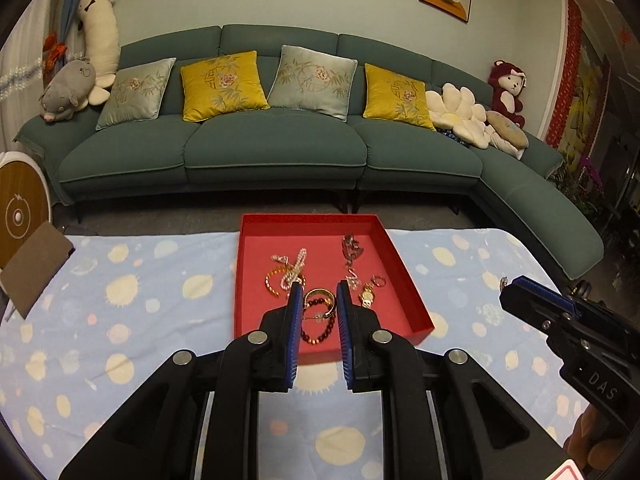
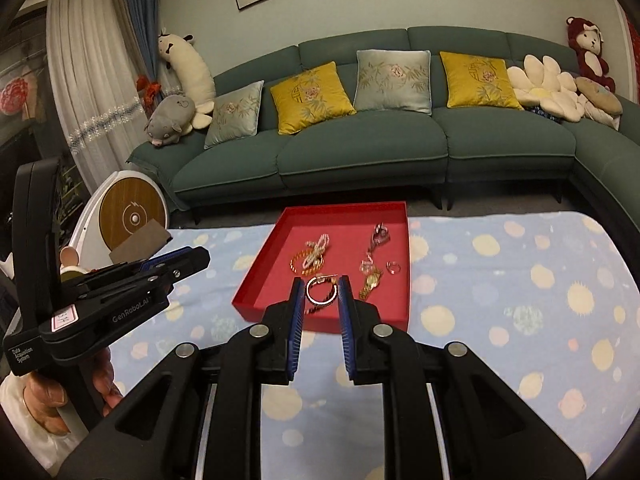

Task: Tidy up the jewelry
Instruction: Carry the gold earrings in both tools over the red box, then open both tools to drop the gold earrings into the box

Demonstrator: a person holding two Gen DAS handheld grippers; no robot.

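Left tool (image 1: 318, 290): I read its blue pads as parted with nothing between them; it hovers above the near end of the red tray (image 1: 412, 300)
Right tool (image 2: 319, 284): fingers likewise spread and empty, aimed at the same near end from the right side; in the left view its tip seems to me closed up, so I trust its own camera
Target ahead: the gold bangle (image 1: 320, 300) lies flat on the tray floor, dead ahead of both tools, framed between the pads of each
Axis: the bangle is a ring, so no long axis; the dark bead bracelet (image 1: 320, 330) touches or overlaps it on the near side
Nearer tool: I judge the left one nearer, though I cannot be sure
Neighbours: gold watch (image 2: 370, 282) just right, pearl strand (image 2: 316, 254) beyond left, small ring (image 2: 393, 267) far right
Edges: the tray's near wall lies between tool and bangle; approach from above
Open room: bare spotted cloth on the counter (image 2: 520, 280) on both sides of the tray
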